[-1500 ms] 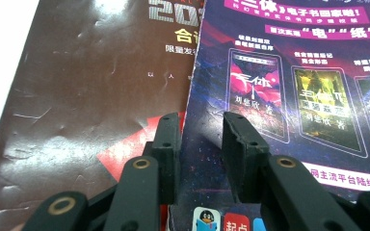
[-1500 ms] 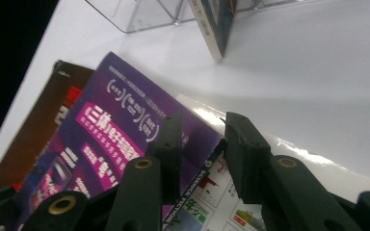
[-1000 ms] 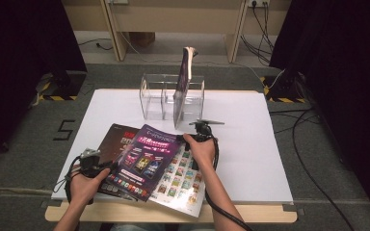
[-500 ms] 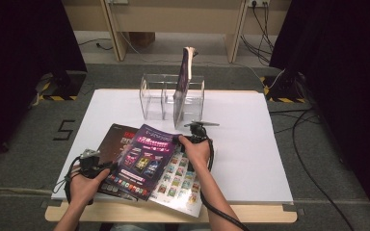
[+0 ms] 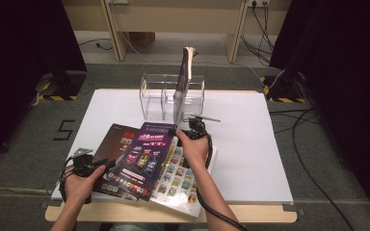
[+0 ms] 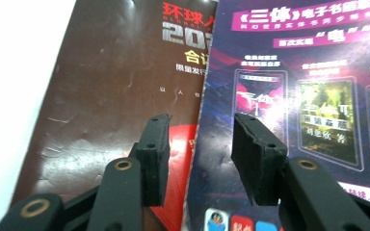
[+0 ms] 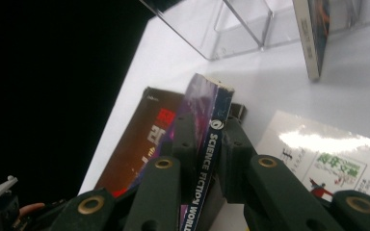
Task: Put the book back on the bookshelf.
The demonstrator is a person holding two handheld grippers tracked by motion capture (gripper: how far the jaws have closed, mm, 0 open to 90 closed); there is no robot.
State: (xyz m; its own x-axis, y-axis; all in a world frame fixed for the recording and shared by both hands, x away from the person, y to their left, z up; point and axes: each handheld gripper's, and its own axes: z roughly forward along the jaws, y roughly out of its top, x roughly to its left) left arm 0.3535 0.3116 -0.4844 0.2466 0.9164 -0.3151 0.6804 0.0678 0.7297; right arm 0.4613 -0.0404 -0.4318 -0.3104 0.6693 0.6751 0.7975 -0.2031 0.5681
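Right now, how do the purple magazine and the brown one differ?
The purple magazine is clamped at its spine by the right gripper, whose fingers have just been closing, and is tilted up on that edge; the brown magazine lies flat, ungripped. Purple overlaps brown, on top. The left gripper, open, hovers above both. Both are glossy with Chinese text.

Four magazines [image 5: 147,159]; one clear rack [image 5: 172,98]; two tongs [image 5: 185,136].

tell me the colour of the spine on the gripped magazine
Dark navy spine with white lettering, clearest in the right gripper view.
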